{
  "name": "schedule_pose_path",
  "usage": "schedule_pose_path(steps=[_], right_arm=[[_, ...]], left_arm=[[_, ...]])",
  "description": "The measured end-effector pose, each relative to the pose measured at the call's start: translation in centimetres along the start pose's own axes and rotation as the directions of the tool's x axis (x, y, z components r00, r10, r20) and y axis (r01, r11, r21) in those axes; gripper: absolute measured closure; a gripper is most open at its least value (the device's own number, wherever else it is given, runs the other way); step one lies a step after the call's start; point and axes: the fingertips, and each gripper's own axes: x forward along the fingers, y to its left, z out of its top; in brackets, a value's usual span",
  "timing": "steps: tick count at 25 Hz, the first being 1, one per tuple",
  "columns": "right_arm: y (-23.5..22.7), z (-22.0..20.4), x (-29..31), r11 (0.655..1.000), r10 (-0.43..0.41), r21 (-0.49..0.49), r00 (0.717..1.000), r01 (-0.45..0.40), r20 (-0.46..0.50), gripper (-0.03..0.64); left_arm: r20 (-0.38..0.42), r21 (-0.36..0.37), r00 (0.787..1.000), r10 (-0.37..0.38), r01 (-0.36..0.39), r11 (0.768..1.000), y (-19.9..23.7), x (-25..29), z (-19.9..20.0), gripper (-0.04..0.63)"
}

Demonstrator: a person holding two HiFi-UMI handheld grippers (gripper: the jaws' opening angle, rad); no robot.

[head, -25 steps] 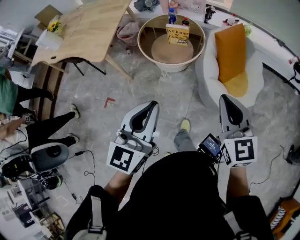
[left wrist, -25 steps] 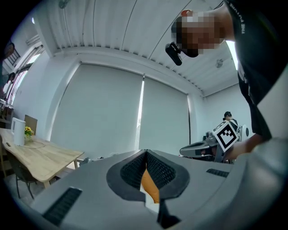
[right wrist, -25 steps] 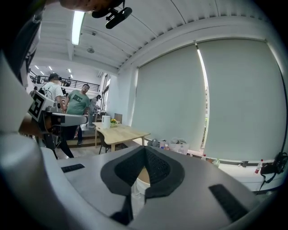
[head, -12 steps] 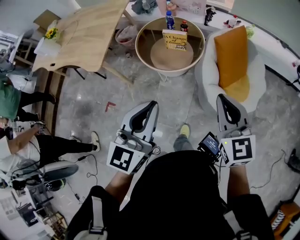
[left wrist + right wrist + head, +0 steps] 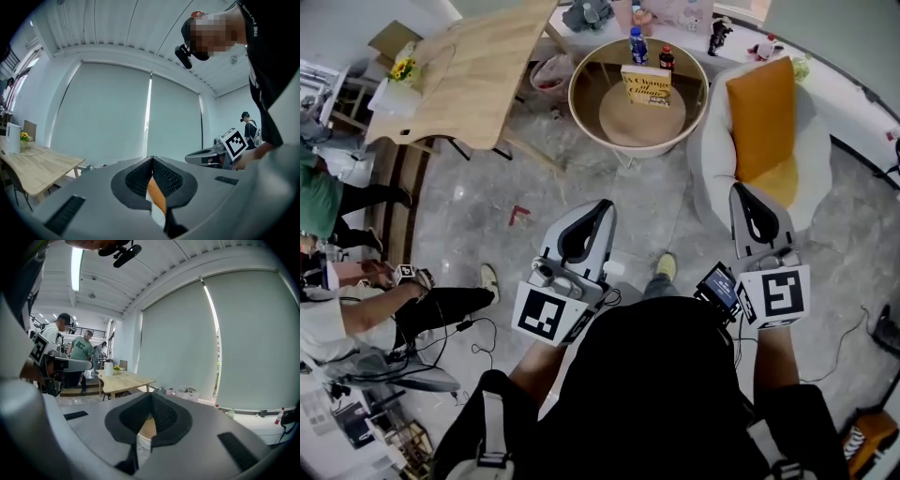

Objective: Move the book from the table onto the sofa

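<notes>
My left gripper point(image 5: 603, 206) and right gripper point(image 5: 743, 190) sit near me, side by side, both clenched with jaws together on nothing. The yellow rectangular book point(image 5: 647, 85) stands upright on the far round high-rimmed cream table point(image 5: 609, 145), with a blue plastic bottle point(image 5: 636, 39) just behind it. The white rounded sofa point(image 5: 814, 155) with its orange cushion point(image 5: 761, 117) lies right of the table.

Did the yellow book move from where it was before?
No. The book still stands in the same spot on the round table, just in front of the bottles. Only the camera's view shifted.
</notes>
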Motion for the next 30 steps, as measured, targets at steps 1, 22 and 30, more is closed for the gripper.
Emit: schedule_pose_path(steps=[1,22,30], right_arm=[[-0.2,0.0,0.0,1.000,0.000,0.002,1.000,0.000,0.003,0.607],[-0.1,1.7,-1.6,1.000,0.014,-0.004,0.997,-0.013,0.077,0.607],[0.5,2.0,-0.5,0.999,0.027,-0.023,0.997,-0.025,0.073,0.607]], left_arm=[[0.001,0.004,1.000,-0.001,0.001,1.000,-0.1,0.2,0.1,0.583],[0.062,0.090,0.998,0.008,-0.013,0.996,-2.0,-0.7,3.0,0.583],[0.068,0.081,0.998,0.012,-0.017,0.997,-1.2,-0.6,2.7,0.583]])
